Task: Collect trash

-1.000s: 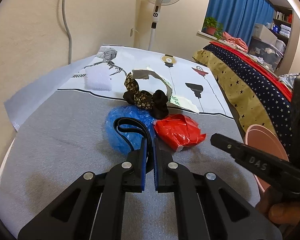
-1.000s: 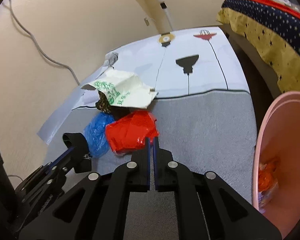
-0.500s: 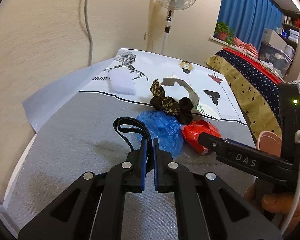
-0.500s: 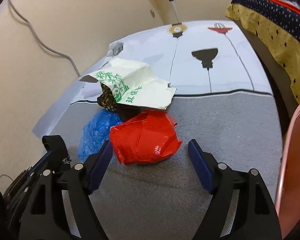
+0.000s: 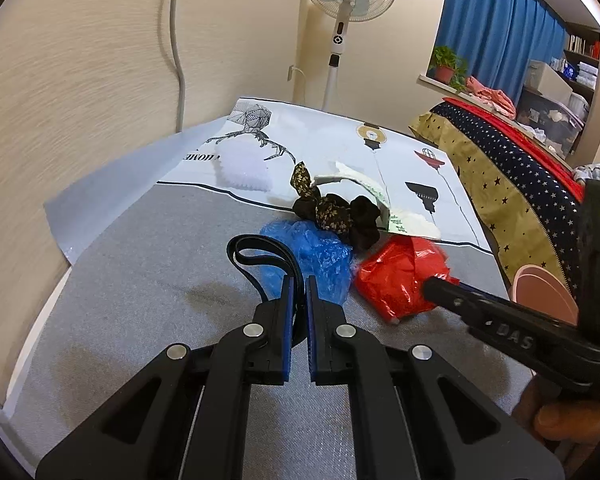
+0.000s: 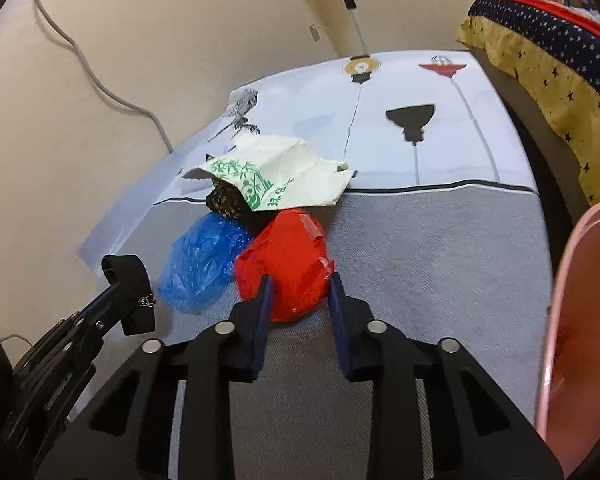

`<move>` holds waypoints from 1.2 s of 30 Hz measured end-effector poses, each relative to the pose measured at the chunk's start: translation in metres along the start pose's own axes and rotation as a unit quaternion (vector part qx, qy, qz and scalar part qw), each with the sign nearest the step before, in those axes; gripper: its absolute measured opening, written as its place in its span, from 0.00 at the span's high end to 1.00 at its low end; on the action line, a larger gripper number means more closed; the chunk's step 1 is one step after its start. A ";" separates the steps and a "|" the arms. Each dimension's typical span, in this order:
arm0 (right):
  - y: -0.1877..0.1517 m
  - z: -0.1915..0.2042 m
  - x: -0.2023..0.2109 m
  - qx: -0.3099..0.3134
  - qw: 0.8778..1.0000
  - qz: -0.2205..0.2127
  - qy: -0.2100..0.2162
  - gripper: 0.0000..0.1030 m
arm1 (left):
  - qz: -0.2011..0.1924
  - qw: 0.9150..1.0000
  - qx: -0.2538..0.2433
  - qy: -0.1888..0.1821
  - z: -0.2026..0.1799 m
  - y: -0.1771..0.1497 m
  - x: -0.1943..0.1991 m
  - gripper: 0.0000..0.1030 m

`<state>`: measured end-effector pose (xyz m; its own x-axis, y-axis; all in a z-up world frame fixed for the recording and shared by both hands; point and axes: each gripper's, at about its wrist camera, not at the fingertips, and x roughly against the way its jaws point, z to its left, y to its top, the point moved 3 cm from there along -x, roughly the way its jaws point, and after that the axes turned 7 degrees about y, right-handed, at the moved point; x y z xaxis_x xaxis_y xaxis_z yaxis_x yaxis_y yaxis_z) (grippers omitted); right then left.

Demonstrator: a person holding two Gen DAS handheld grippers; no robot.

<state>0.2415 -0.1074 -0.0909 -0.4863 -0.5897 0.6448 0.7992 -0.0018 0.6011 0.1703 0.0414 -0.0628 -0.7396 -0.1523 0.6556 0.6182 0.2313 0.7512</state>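
Note:
A crumpled red plastic bag (image 6: 286, 262) lies on the grey mat, with a blue plastic bag (image 6: 204, 262) to its left. My right gripper (image 6: 298, 298) is open, its two fingers on either side of the near edge of the red bag (image 5: 400, 276). My left gripper (image 5: 298, 286) is shut on a black band (image 5: 260, 254) and holds it just in front of the blue bag (image 5: 316, 254). A white paper wrapper with green print (image 6: 276, 178) and a dark patterned cloth (image 5: 332, 208) lie behind the bags.
A pink bin (image 6: 576, 344) stands at the right edge of the mat. A white foam piece (image 5: 242, 168) lies at the back left. A bed with a starred cover (image 5: 512, 176) runs along the right; a standing fan (image 5: 346, 16) is by the wall.
My right gripper opened from shut and came forward, then narrowed around the red bag. My left gripper kept hold of the black band and shifted to the left of the pile.

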 end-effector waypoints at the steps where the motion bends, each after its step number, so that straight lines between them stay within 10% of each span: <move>1: 0.000 0.000 0.004 0.001 1.000 -0.002 -0.002 0.76 | -0.001 1.000 0.001 -0.002 0.000 0.000 0.001 0.94; 36: 0.007 0.010 0.253 0.072 0.984 -0.128 -0.100 0.80 | -0.067 0.980 -0.086 -0.164 -0.069 -0.003 0.099 0.94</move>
<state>0.1209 -0.2484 0.0809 -0.7364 -0.4134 0.5356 0.5906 -0.0066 0.8070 0.1135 -0.0405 0.0053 -0.8461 0.1529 0.5106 0.5239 0.0614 0.8496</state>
